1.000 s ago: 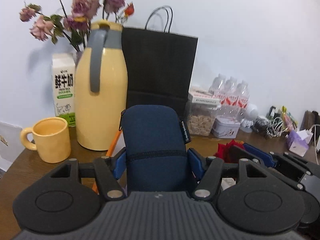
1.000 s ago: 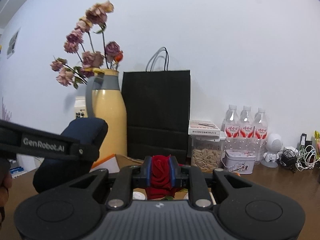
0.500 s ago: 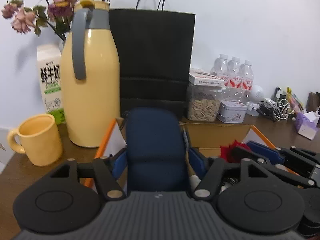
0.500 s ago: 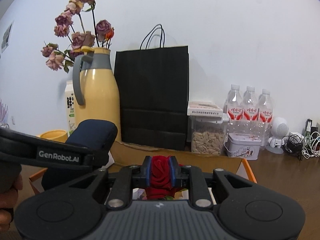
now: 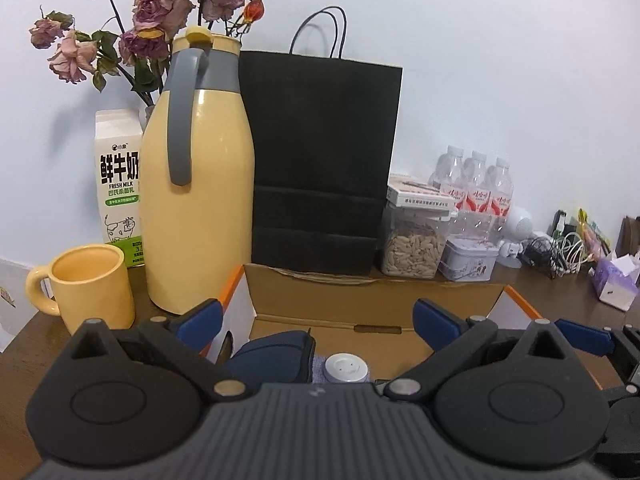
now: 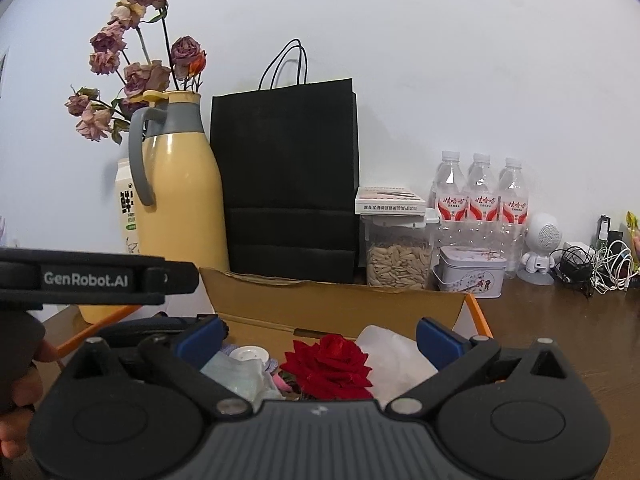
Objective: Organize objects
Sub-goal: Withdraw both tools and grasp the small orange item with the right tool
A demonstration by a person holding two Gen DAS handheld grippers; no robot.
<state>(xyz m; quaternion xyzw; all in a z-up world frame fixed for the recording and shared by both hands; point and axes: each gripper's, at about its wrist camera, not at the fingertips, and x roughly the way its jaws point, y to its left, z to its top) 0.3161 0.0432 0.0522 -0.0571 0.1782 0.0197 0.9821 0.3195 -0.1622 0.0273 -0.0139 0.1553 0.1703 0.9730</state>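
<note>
An open cardboard box (image 5: 372, 300) with orange flap edges sits in front of me; it also shows in the right wrist view (image 6: 332, 300). My left gripper (image 5: 316, 318) is open and empty above it. A navy pouch (image 5: 272, 360) lies in the box below it, next to a white round cap (image 5: 346, 367). My right gripper (image 6: 318, 336) is open and empty above the box. A red rose (image 6: 326, 364) lies in the box below it, beside a white cap (image 6: 250, 354), pale wrapped items (image 6: 240, 372) and white paper (image 6: 396, 356).
Behind the box stand a yellow thermos jug (image 5: 198, 184), a black paper bag (image 5: 320, 160), a milk carton (image 5: 118, 184), a yellow mug (image 5: 90, 284), dried flowers (image 5: 152, 12), a seed jar (image 5: 414, 244), a tin (image 5: 468, 258), water bottles (image 5: 478, 184) and cables (image 5: 560, 248).
Both grippers have opened. The navy pouch left my left gripper and now lies in the box; the red rose left my right gripper and lies in the box.
</note>
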